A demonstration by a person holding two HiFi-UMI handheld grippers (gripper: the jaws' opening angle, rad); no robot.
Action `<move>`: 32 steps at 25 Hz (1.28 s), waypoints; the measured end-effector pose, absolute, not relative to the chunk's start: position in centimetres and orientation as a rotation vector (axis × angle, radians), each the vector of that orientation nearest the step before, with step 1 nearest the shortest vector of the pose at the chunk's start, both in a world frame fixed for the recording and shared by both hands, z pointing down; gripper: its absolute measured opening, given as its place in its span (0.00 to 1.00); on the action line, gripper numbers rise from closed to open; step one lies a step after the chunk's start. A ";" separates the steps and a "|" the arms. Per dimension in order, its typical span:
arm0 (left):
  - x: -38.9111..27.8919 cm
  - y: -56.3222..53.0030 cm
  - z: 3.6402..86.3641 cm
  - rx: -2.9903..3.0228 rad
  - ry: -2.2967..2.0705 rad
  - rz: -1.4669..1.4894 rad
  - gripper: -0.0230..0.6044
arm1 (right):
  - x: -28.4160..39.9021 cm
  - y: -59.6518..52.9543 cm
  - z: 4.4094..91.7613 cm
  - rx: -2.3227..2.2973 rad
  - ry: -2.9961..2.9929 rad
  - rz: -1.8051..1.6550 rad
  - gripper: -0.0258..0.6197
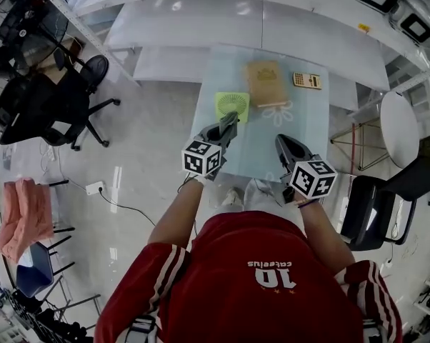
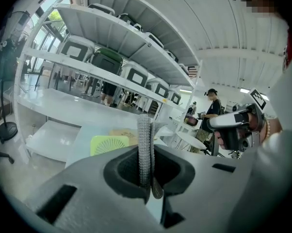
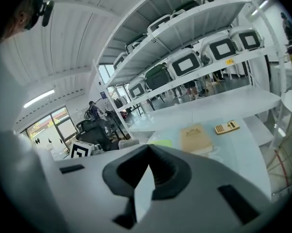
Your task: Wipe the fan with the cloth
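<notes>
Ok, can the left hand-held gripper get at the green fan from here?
Probably yes: the fan lies flat just beyond the left hand-held gripper, with nothing standing between them. Its jaws are together.

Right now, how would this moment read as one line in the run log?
left gripper: shut, empty | right gripper: shut, empty | fan: lying on table, untouched | wiping: not started

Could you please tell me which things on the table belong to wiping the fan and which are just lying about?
For the job:
green fan
left gripper and right gripper, both shut and empty
I cannot make out a cloth for certain.

Lying about:
brown book
calculator
</notes>
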State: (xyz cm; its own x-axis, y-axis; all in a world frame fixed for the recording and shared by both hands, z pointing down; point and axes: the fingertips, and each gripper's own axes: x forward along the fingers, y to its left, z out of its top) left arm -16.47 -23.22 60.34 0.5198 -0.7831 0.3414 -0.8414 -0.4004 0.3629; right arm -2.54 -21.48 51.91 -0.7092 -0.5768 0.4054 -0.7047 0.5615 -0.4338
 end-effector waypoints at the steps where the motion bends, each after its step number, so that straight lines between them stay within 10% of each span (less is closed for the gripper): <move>1: -16.0 -23.4 60.3 2.275 -1.322 0.154 0.08 | -2.3 -21.6 51.9 1.074 -2.578 0.859 0.05; 32: -11.6 -29.6 66.1 2.243 -1.294 0.273 0.08 | 3.2 -24.7 53.5 1.119 -2.528 0.871 0.05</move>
